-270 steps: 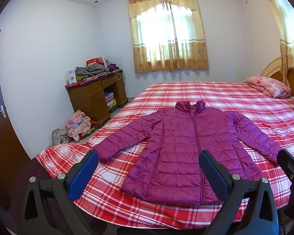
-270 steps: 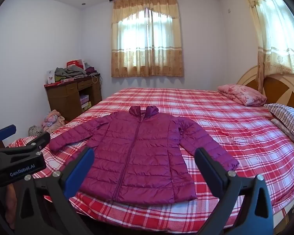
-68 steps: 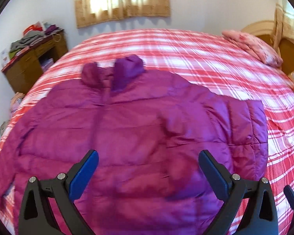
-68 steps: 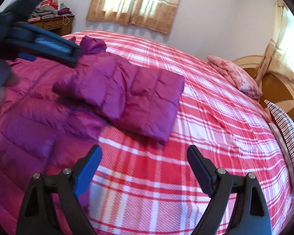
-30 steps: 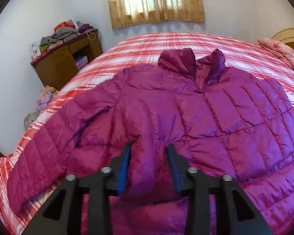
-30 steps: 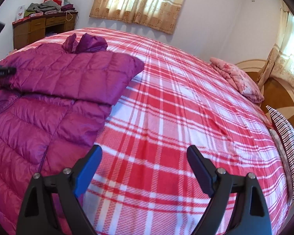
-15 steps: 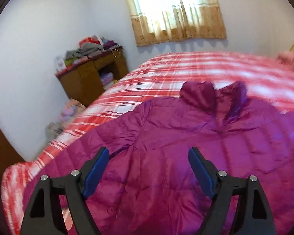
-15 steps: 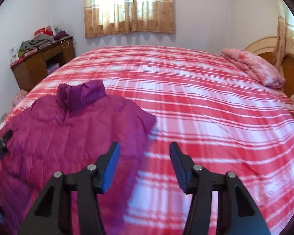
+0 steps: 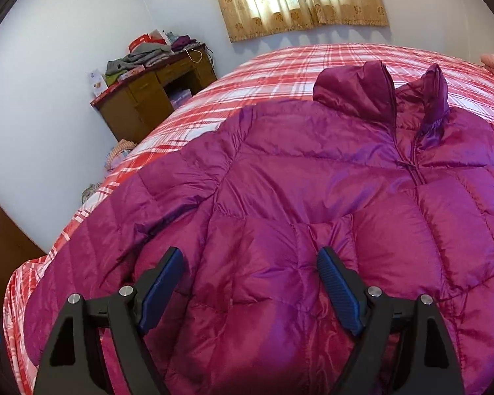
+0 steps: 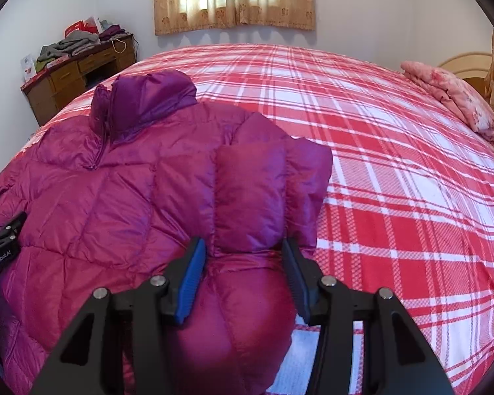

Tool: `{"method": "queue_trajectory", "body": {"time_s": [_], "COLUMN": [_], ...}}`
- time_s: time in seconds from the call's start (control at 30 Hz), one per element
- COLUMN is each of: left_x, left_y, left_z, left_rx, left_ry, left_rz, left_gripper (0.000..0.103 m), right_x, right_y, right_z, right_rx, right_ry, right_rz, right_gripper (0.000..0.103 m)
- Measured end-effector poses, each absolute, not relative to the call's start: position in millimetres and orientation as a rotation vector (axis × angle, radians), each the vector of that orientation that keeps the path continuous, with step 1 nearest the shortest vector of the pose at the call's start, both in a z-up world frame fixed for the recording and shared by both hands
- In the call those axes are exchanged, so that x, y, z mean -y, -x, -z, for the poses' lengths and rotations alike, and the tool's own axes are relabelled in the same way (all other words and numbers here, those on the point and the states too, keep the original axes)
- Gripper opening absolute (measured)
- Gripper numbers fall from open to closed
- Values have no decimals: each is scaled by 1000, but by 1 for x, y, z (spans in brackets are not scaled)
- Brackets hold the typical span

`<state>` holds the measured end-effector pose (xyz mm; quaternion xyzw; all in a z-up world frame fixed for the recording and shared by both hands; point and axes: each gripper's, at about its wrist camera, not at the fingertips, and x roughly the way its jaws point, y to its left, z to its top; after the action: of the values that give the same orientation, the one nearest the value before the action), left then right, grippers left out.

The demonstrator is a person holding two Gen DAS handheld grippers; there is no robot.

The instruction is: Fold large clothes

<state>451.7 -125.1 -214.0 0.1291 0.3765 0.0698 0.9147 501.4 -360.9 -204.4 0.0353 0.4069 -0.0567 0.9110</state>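
A purple puffer jacket (image 9: pixel 313 181) lies face up on the red plaid bed (image 9: pixel 280 62), collar toward the window. Its right sleeve (image 10: pixel 250 191) is folded in over the body. My left gripper (image 9: pixel 248 256) hovers open just above the chest on the jacket's left side, with nothing pinched between its blue pads. My right gripper (image 10: pixel 242 245) is at the jacket's (image 10: pixel 115 191) right edge. Its jaws are closing, and puffy fabric bulges between the pads and fills the gap. The left gripper's (image 10: pixel 3 247) black body shows at the left edge of the right wrist view.
A wooden desk (image 9: pixel 148 95) piled with clothes stands against the left wall, with a heap of laundry (image 9: pixel 118 151) on the floor beside it. A pink pillow (image 10: pixel 451 98) lies by the headboard (image 10: pixel 471 62). Plaid bedspread (image 10: pixel 395 181) stretches to the jacket's right.
My left gripper let go of the sleeve fold, opened wide and shifted toward the jacket's left side. My right gripper swung in from the bare bedspread and narrowed around the jacket's right edge.
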Motion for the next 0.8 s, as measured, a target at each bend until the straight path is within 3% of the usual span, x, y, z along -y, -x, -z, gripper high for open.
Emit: {"method": "queue_trajectory", "body": {"time_s": [0.27,0.5,0.8], "left_x": [121,127,134], "left_y": [-450,-419,-434], "left_z": [202,171,213], "left_rx": [-808,-740,-832], "left_ry": [-228,-153,-184], "left_rz": [-136,-32,-51], "left_gripper": [85,85,88], "right_x": [356,331,306], "right_y": [-506,-476,-486], "right_z": [204,153,207], "right_rx": [-865,-768,-854], "right_ry": [-42,-52,-31], "right_rz": [136,124,60], "right_gripper": [51,57,57]}}
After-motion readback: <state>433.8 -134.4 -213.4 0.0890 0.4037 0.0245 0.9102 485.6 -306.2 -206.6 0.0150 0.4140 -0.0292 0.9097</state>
